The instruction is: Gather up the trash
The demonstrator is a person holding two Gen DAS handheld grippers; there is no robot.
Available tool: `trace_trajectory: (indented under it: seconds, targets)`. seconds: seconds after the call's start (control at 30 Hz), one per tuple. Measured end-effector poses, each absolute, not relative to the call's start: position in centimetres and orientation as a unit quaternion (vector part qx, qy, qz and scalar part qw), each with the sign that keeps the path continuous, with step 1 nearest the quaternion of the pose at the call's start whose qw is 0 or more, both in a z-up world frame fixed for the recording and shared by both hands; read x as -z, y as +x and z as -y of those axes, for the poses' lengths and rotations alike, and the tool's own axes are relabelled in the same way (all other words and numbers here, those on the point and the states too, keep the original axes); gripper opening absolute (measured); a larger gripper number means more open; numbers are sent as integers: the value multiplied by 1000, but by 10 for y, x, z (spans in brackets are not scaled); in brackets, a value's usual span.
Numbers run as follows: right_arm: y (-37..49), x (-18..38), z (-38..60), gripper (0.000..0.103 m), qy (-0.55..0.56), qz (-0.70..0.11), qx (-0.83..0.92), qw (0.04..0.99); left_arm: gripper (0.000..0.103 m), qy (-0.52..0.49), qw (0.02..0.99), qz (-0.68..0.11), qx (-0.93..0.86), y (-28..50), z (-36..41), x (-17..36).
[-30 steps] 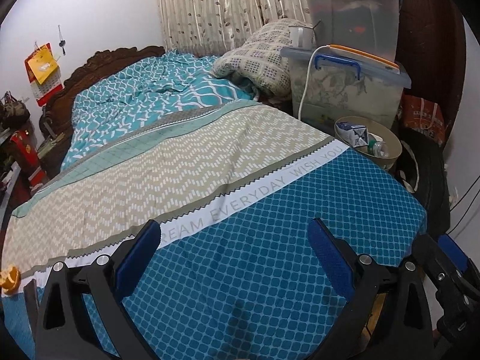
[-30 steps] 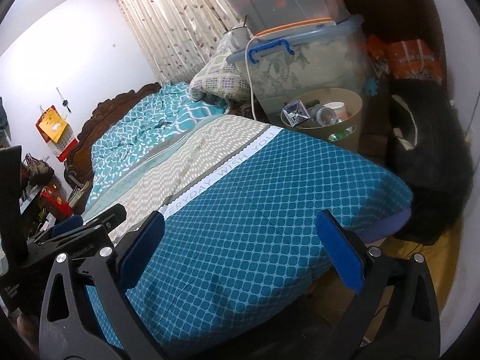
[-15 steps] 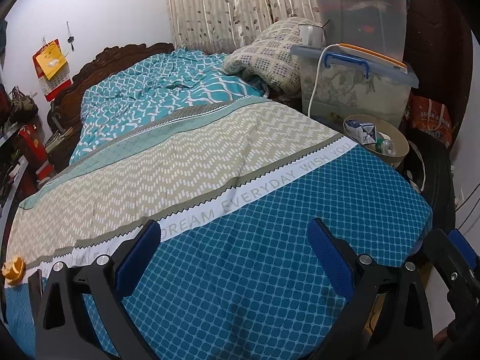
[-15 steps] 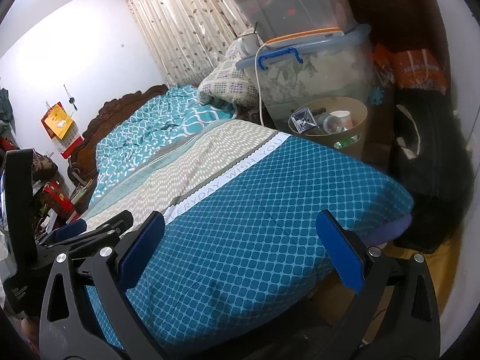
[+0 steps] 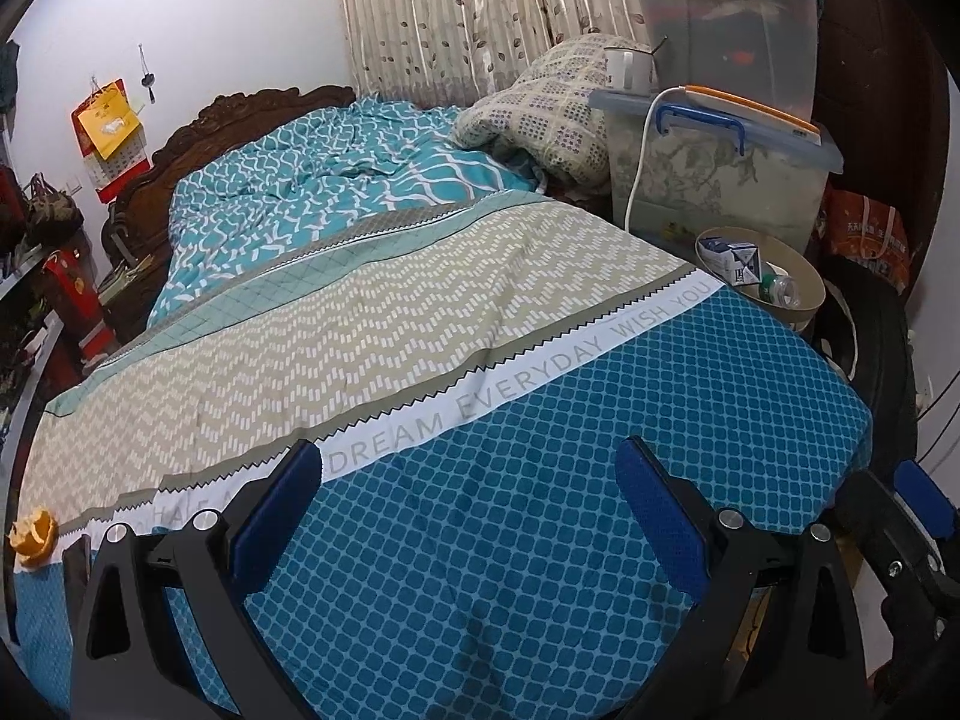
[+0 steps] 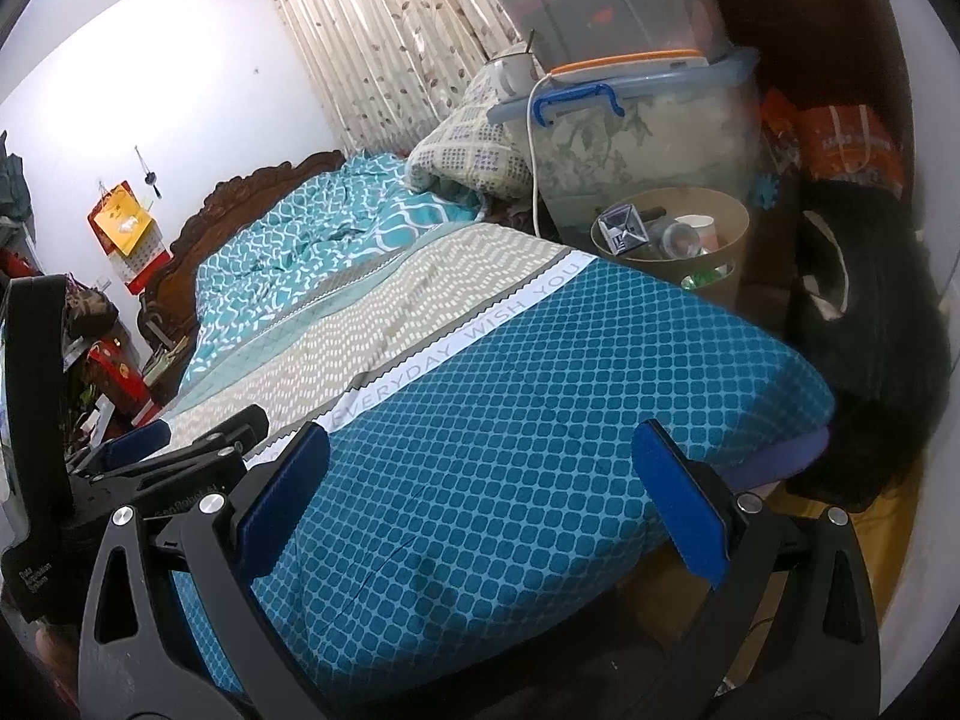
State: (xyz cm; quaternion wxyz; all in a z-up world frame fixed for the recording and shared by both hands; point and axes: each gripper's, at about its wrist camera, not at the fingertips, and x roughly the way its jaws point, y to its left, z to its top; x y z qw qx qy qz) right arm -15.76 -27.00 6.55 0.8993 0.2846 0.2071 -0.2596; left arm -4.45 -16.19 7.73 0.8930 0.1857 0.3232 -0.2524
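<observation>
Left gripper [image 5: 468,504]: jaws wide apart, nothing between them, held above the blue-checked foot of the bed cover [image 5: 540,480]. Right gripper [image 6: 480,498]: jaws likewise spread, empty, over the same cover near its right edge.

Orange peel [image 5: 33,534]: lies on the cover at the far left edge, beside the left gripper's frame; curled, long axis cannot be judged.

Further right, past the cover's edge: tan waste bin [image 6: 729,252] holding a carton [image 6: 624,228], a bottle and a cup. Behind it, stacked storage boxes [image 5: 720,180]. Pillow [image 5: 540,114] and headboard [image 5: 240,114] farthest.
</observation>
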Motion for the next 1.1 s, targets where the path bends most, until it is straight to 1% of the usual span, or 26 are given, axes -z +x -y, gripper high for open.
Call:
trace_trajectory:
  seconds: [1.1]
  targets:
    - [-152, -62, 269, 100, 290, -218, 246, 899, 94, 186, 889, -336, 248, -42, 161, -71]
